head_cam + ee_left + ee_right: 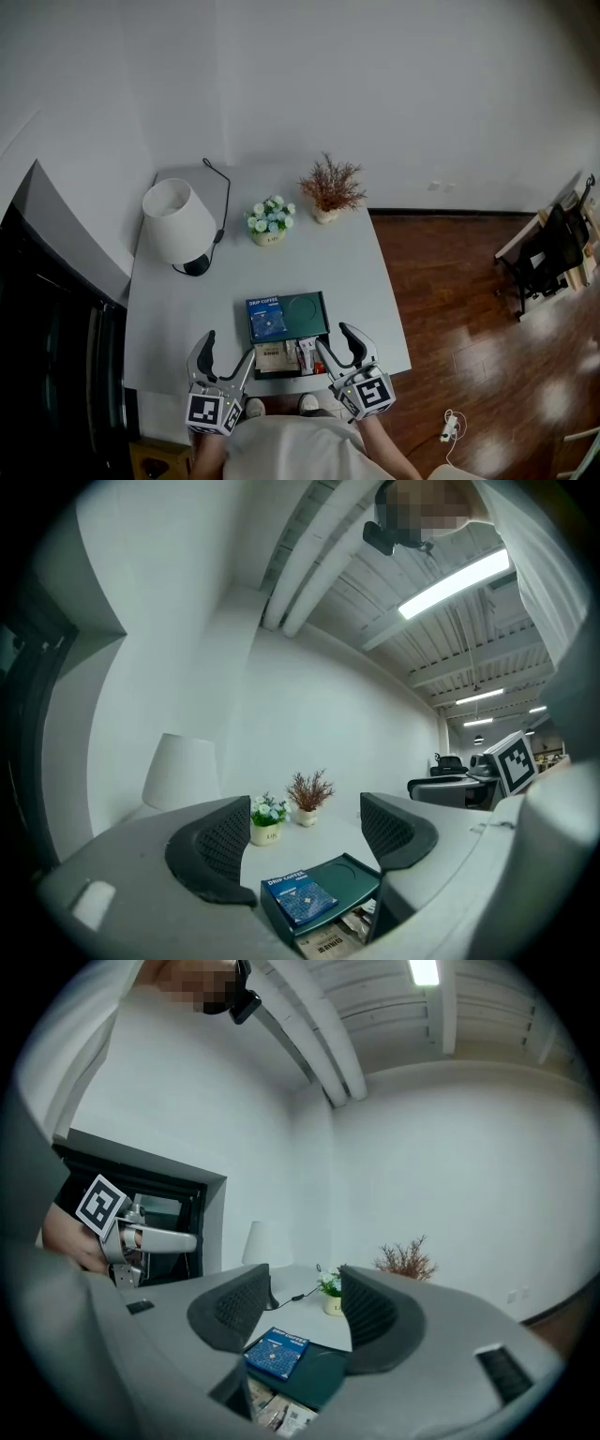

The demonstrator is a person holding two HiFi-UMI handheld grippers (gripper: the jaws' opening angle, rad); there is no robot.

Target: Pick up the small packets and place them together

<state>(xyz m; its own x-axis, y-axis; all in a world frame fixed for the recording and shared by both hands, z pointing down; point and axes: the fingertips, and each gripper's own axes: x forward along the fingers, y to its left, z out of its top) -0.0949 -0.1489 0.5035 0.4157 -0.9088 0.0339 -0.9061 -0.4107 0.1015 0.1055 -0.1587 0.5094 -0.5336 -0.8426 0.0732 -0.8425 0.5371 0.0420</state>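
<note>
A dark green box (316, 307) lies near the table's front edge, with a blue drip-coffee packet (267, 319) on its lid. Several small packets (284, 356) stand in its front compartment. My left gripper (228, 350) hangs just left of that compartment and my right gripper (336, 345) just right of it. Both point level across the table. In the left gripper view the gripper (305, 841) is open and empty, above the blue packet (302, 897). In the right gripper view the gripper (302, 1309) is also open with nothing between its pads, over the blue packet (277, 1354) and the small packets (277, 1415).
A white lamp (178, 223) with a black cable (226, 187) stands at the back left. A pot of white flowers (270, 221) and a dried plant (329, 192) sit at the back. Wooden floor (450, 281) lies right of the table, a dark cabinet (47, 328) left.
</note>
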